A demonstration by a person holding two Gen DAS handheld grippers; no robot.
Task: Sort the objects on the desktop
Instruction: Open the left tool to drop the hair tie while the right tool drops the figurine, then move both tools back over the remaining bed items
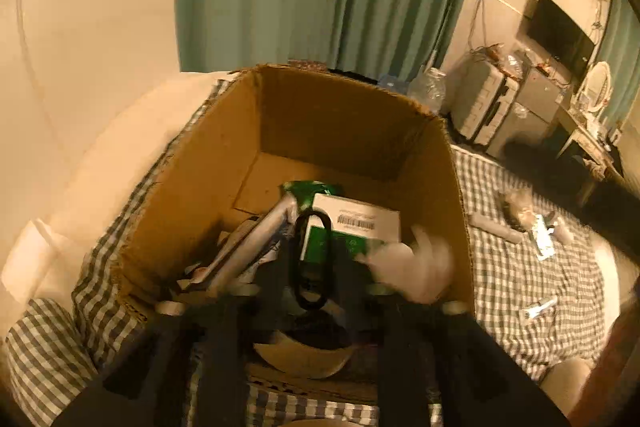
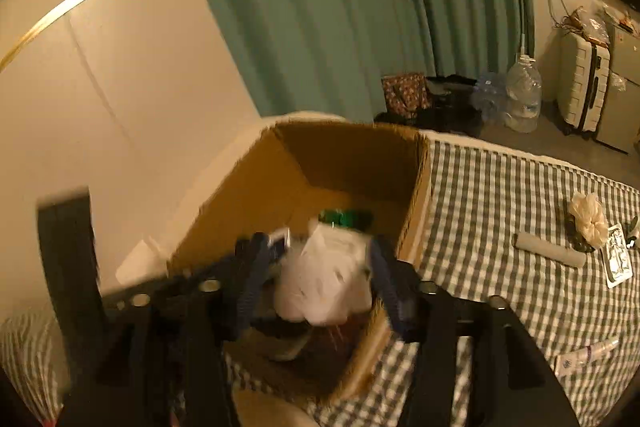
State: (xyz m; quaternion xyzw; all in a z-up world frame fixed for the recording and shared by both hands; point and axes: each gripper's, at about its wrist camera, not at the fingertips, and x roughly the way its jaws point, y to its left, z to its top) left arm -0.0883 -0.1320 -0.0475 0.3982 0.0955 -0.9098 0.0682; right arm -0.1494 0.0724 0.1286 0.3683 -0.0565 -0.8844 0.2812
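An open cardboard box stands on a checked cloth. Inside lie a green and white carton, a silver tube and other blurred items. My left gripper is over the box's near side, open. A black oval loop hangs between its dark fingers with a gap on each side. My right gripper is also over the box, open. A blurred white plastic bag sits loosely between its blue-padded fingers.
On the checked cloth right of the box lie a grey roll, a cream scrunchie, a flat packet and a small tube. Behind are a green curtain, a water bottle and a suitcase.
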